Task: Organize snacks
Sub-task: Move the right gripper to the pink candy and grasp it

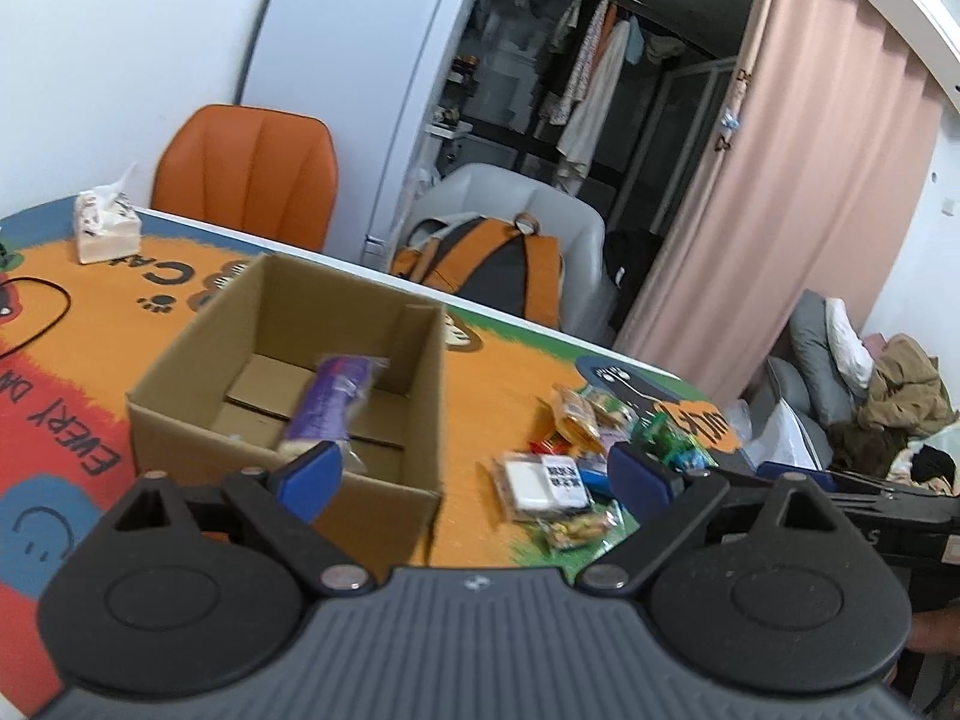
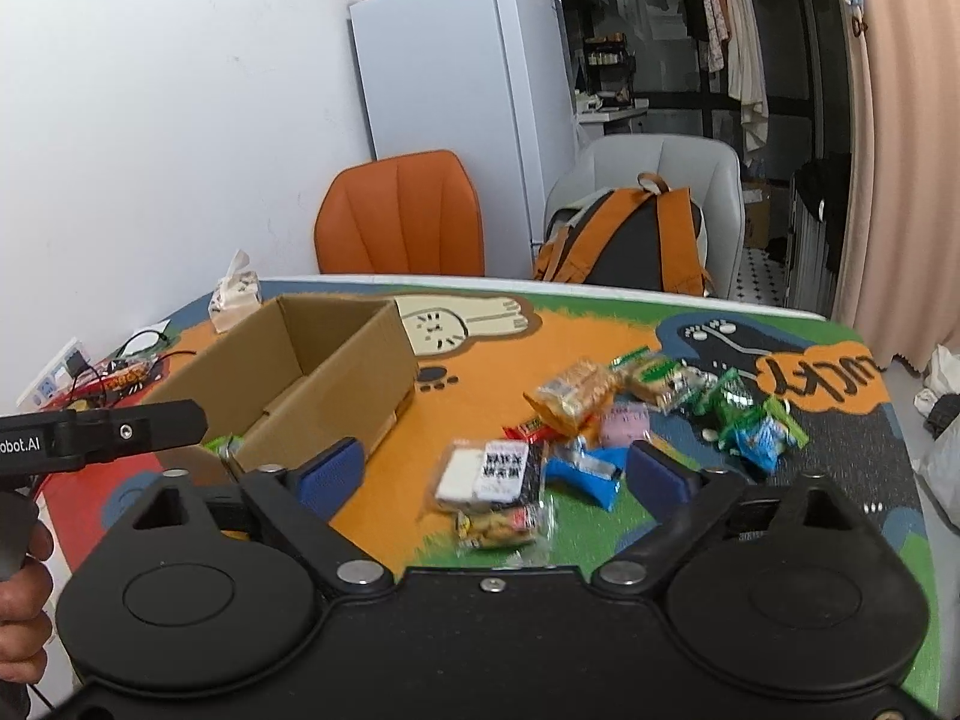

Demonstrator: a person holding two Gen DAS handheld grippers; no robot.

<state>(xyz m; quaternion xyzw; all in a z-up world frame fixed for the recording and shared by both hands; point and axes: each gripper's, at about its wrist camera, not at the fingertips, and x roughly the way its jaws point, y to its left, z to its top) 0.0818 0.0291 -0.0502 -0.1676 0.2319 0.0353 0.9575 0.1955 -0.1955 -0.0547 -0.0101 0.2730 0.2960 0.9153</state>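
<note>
Both tongs, left [image 1: 474,477] and right [image 2: 495,471], stand apart, empty. Snack packets [image 2: 606,420] lie heaped toward the surface's right edge, beside the cardboard box [image 2: 336,360]; one purple packet [image 1: 330,402] inside. Judged light, crinkly, slippery, crushable; pinch at a sealed edge

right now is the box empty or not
Not empty. The left wrist view shows one purple packet lying inside the open box; the other snacks are on the table beside it.

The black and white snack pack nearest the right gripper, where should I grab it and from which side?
Grip the black and white pack across its short sides, coming from above. It lies flat on other wrappers, so probably only its edges offer purchase. The right gripper is open, nothing held.
</note>
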